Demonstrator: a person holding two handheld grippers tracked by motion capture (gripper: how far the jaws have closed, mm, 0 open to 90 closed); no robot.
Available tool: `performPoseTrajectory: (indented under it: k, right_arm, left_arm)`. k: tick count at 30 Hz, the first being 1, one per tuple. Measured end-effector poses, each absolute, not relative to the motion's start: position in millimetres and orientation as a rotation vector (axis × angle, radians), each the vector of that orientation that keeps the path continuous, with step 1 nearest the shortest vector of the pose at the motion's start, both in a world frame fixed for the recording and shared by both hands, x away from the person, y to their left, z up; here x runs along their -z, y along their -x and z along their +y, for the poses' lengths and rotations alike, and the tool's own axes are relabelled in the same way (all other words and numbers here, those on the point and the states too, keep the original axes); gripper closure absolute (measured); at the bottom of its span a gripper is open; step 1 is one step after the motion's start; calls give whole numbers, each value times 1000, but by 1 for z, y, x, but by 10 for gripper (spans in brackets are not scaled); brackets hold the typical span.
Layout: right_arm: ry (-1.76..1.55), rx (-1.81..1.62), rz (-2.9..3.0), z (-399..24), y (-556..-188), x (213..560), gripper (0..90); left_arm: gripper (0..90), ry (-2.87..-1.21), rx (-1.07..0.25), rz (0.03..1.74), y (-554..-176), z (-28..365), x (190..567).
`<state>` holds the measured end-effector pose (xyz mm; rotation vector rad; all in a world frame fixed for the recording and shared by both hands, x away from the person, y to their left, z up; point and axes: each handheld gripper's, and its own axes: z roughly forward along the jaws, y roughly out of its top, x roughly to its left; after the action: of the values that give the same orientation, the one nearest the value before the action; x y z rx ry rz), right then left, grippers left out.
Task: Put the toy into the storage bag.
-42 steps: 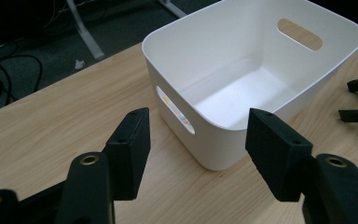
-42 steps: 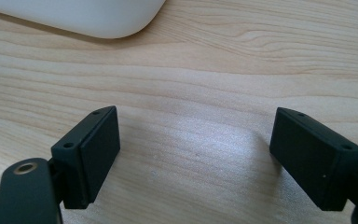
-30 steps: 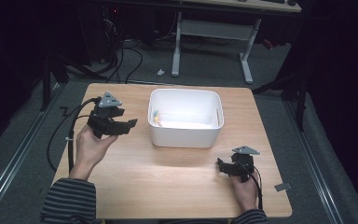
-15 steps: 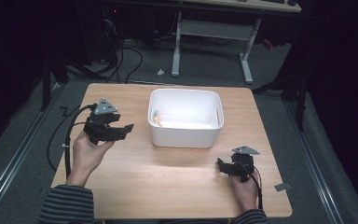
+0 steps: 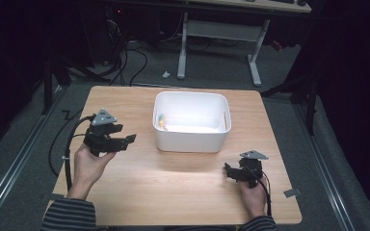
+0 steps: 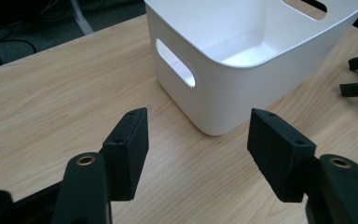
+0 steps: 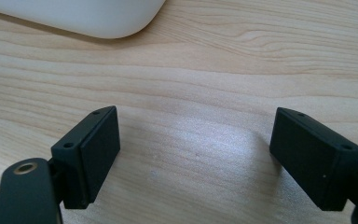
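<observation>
Right gripper (image 5: 230,172) low on the table (image 5: 173,192), fingers spread, nothing between. Left gripper (image 5: 125,140) fingers spread too, empty, aimed at the white bin (image 5: 191,139) mid-table, near but apart. Small yellow item (image 5: 161,120) inside the bin.

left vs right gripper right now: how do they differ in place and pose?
The left gripper sits beside the white bin's left wall, jaws aimed at the bin's near corner. The right gripper sits nearer the person, in front of the bin's right corner, over bare table. Both are open and hold nothing.
</observation>
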<state>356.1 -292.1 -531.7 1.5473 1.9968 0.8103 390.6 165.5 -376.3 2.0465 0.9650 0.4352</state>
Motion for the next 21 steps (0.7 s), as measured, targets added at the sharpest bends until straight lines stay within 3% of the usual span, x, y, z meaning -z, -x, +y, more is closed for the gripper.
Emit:
performPoseTrajectory:
  k: [21]
  right_arm:
    - [-1547, -810, 1997, -292, -356, 532, 159]
  left_arm:
    - [379, -2054, -375, 1000, -385, 169, 399]
